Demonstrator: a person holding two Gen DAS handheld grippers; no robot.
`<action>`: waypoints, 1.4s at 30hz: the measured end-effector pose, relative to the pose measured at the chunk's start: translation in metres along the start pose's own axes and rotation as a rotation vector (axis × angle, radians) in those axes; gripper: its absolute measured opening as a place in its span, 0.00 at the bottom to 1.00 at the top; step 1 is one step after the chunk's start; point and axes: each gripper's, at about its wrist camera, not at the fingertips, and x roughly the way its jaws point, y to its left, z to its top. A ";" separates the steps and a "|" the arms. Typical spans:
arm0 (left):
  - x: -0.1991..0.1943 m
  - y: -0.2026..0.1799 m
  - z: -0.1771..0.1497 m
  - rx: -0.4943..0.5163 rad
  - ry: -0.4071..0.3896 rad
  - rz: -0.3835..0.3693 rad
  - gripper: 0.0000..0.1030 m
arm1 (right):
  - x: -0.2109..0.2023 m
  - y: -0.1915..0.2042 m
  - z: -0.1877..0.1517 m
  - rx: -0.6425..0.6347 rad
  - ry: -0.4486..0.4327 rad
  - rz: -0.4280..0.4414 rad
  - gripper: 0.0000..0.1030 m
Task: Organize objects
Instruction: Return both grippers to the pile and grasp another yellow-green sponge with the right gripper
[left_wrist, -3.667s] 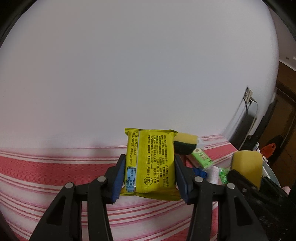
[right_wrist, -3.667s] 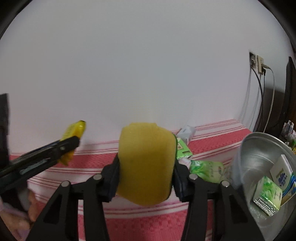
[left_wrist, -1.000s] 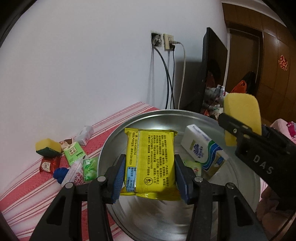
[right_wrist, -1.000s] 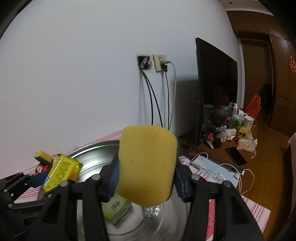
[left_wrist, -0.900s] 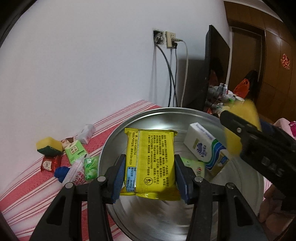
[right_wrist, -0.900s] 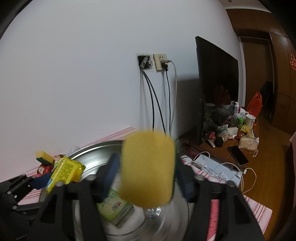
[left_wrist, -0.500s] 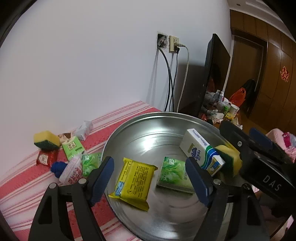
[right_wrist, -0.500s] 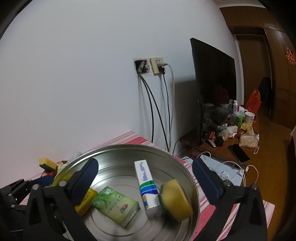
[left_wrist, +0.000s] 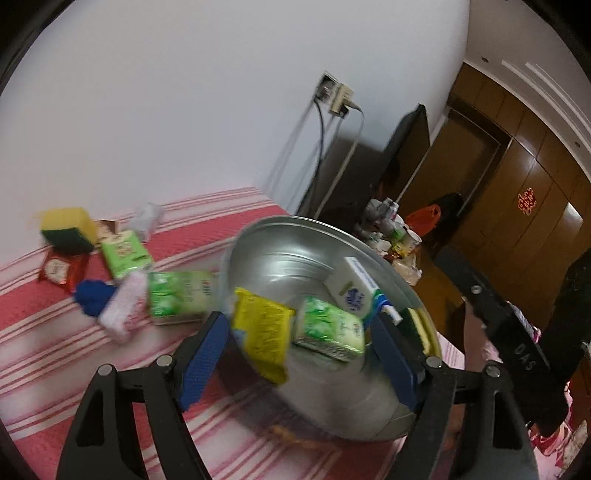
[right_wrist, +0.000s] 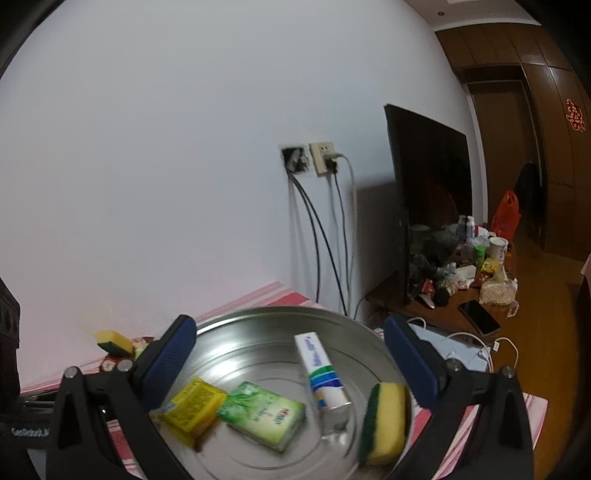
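A round metal basin stands on the red striped cloth. In it lie a yellow packet, a green tissue pack, a white and blue box and a yellow sponge leaning on the right wall. My left gripper is open and empty over the basin's near rim. My right gripper is open and empty above the basin. Loose items lie left of the basin: a sponge, green packs, a red sachet.
The red striped cloth covers the table. A wall socket with hanging cables is behind the basin. A dark TV and a cluttered wooden stand are to the right. The right gripper's body is at the right of the left wrist view.
Both grippers opened. The yellow packet dropped from the left gripper into the basin and the yellow sponge dropped from the right gripper against the basin's wall. The left view has since tilted.
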 end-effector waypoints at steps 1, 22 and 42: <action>-0.004 0.006 0.000 -0.013 -0.002 -0.001 0.79 | -0.002 0.005 0.000 -0.004 -0.004 0.008 1.00; -0.100 0.166 -0.005 -0.193 -0.257 0.647 0.79 | 0.003 0.160 -0.037 -0.227 0.077 0.211 1.00; -0.100 0.192 -0.022 -0.190 -0.310 0.836 0.79 | 0.197 0.320 -0.072 -0.604 0.387 0.217 1.00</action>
